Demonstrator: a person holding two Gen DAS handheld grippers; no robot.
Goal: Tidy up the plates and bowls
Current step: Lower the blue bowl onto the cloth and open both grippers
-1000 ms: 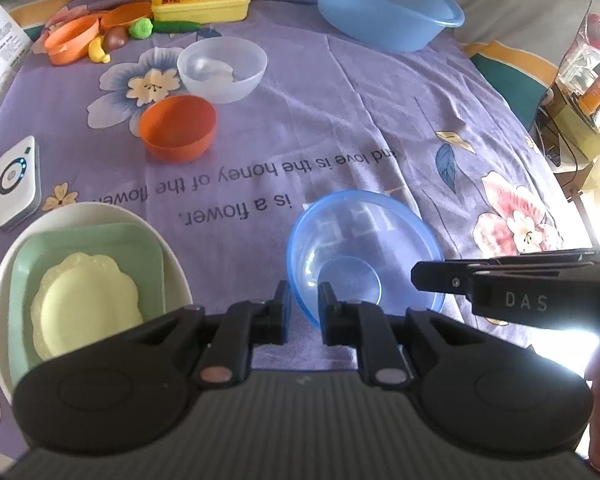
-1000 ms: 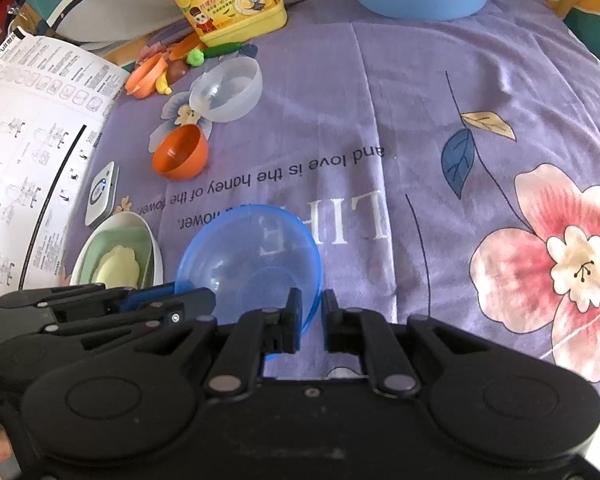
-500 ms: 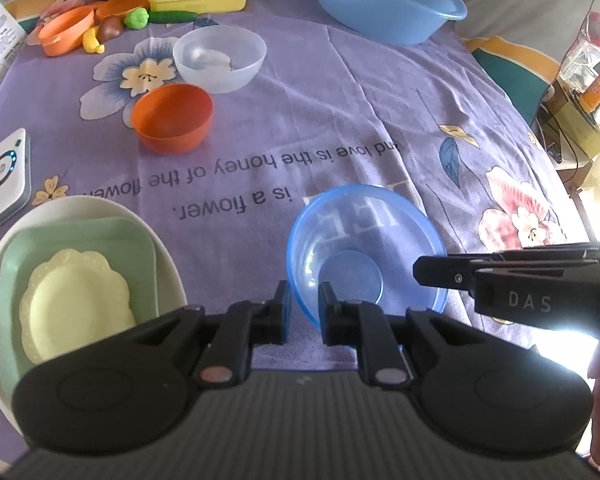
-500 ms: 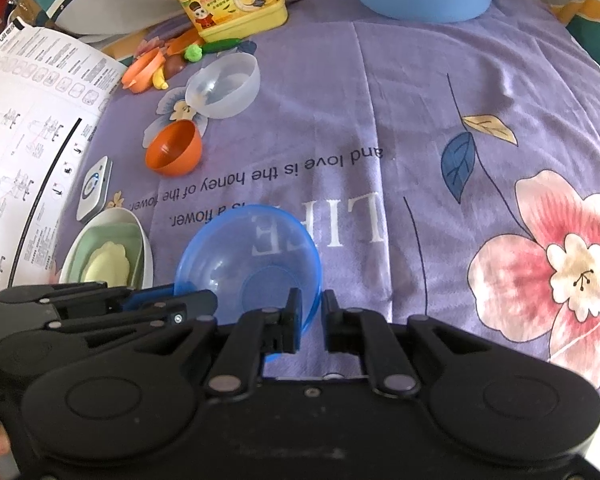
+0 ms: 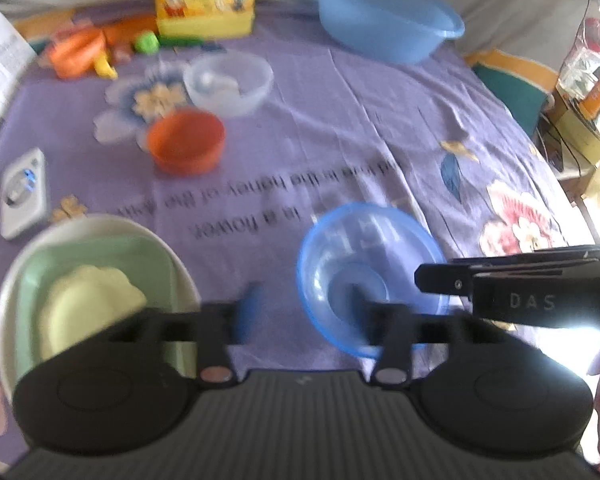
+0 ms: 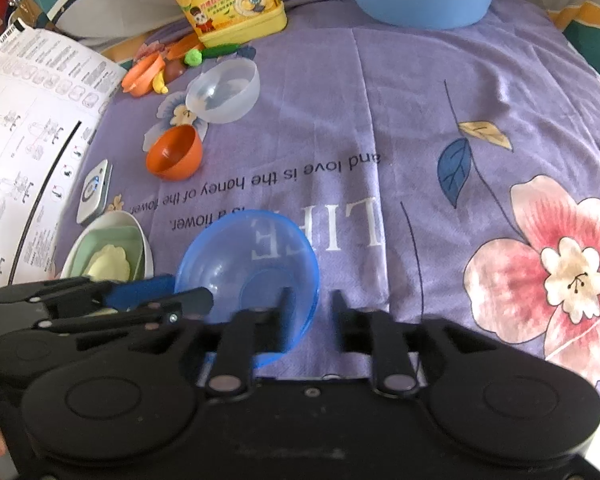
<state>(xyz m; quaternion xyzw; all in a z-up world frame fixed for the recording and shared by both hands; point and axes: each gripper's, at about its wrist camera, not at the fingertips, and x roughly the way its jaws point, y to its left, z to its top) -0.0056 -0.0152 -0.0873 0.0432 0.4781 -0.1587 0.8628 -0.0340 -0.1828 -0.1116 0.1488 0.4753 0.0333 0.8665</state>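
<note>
Both grippers at the blue bowl [image 6: 248, 276].
Left gripper [image 5: 300, 312] and right gripper [image 6: 310, 312]: jaws opening, each straddling the rim unclenched.

We see a worktop spread with a purple cloth [image 6: 420, 120] printed with pink and pale flowers, a blue leaf and lines of black lettering that read upside down from here. The cloth lies in soft creases running away from us. Past its far right corner a teal cushion with an orange-yellow band [image 5: 512, 80] shows, and behind that a pale, off-white fabric backdrop [image 5: 520, 4]. To the right, below the worktop edge, stands a cluttered side area [image 5: 588, 120] with boxes, cables and a clear plastic bag. Strong daylight floods in from the lower right [image 5: 576, 340], bleaching that corner white. At the far left, a white fabric with a dark stripe [image 6: 100, 4] is bunched.
</note>
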